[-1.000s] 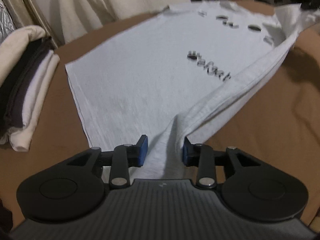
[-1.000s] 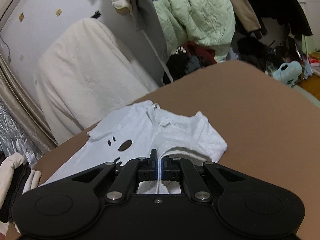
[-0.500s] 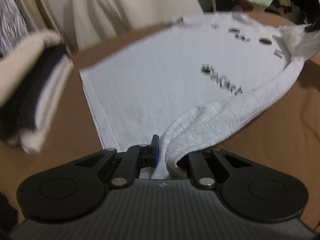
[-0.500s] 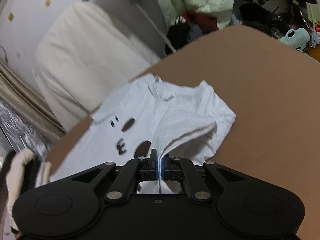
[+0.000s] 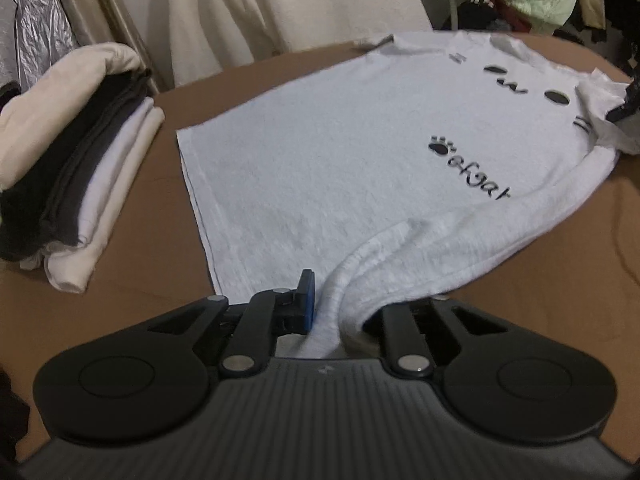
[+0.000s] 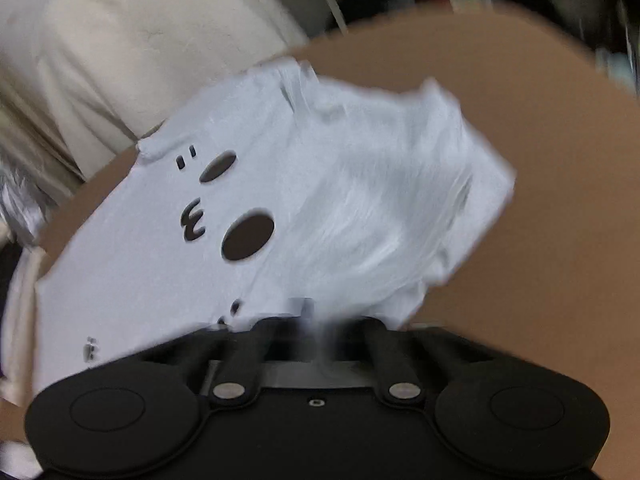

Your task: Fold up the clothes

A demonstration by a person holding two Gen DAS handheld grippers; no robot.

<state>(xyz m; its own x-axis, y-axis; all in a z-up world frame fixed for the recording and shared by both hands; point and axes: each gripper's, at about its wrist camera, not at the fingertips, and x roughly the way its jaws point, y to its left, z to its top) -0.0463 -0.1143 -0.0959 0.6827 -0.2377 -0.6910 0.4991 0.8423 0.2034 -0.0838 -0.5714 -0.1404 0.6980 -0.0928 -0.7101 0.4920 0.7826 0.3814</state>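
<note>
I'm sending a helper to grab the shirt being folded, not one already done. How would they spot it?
On the brown table, left of centre, sits a stack of folded clothes. The white T-shirt lies spread flat beside it. Unlike the stack's plain cream and dark pieces, it bears a black cartoon face, a paw print and lettering.

You have a white T-shirt (image 5: 320, 152) lying front up on the brown table (image 5: 560, 264). It carries a black cat face, a paw mark and some letters. Its right side edge is rolled up and lifted from the hem to the sleeve; the left side lies flat.
</note>
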